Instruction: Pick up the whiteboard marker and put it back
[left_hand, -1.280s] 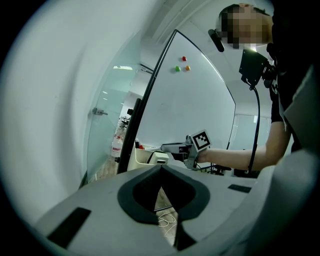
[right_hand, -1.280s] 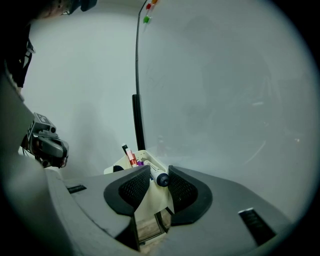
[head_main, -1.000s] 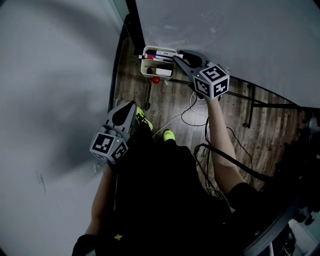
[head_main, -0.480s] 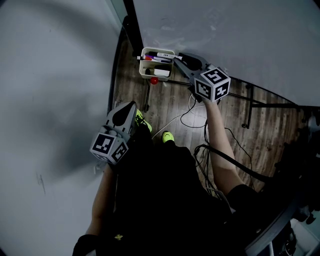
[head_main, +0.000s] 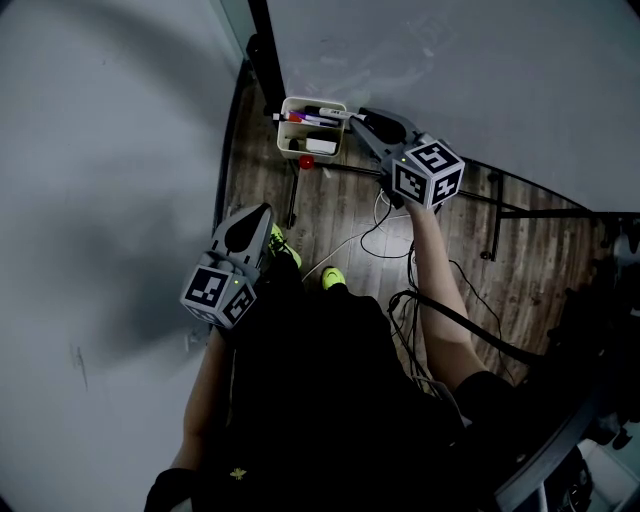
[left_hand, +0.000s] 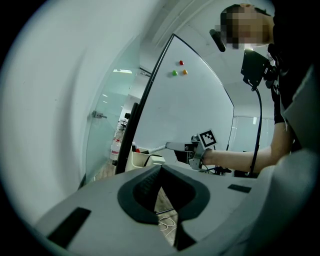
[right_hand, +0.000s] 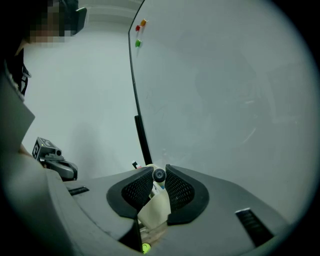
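Observation:
A cream tray (head_main: 298, 146) with several markers hangs at the bottom edge of the whiteboard (head_main: 450, 70). My right gripper (head_main: 356, 118) is at the tray's right end, its jaws closing with the whiteboard marker (head_main: 328, 113) between them. In the right gripper view the marker's round dark end (right_hand: 159, 175) sits pinched between the two pads at the right gripper (right_hand: 159, 172). From the left gripper view the marker (left_hand: 156, 148) sticks out of the right gripper (left_hand: 168, 145) above the tray (left_hand: 137, 159). My left gripper (head_main: 262, 211) hangs low by the person's leg, shut and holding nothing (left_hand: 161, 167).
A red round thing (head_main: 307, 161) sits just under the tray. Loose cables (head_main: 390, 230) lie on the wood floor, and the board's black stand bars (head_main: 500, 200) run across it. Three coloured magnets (left_hand: 179, 69) stick high on the board. A glass wall is on the left.
My right gripper has risen a little from the tray, with a marker now sticking out of its tips. The left gripper has stayed in place.

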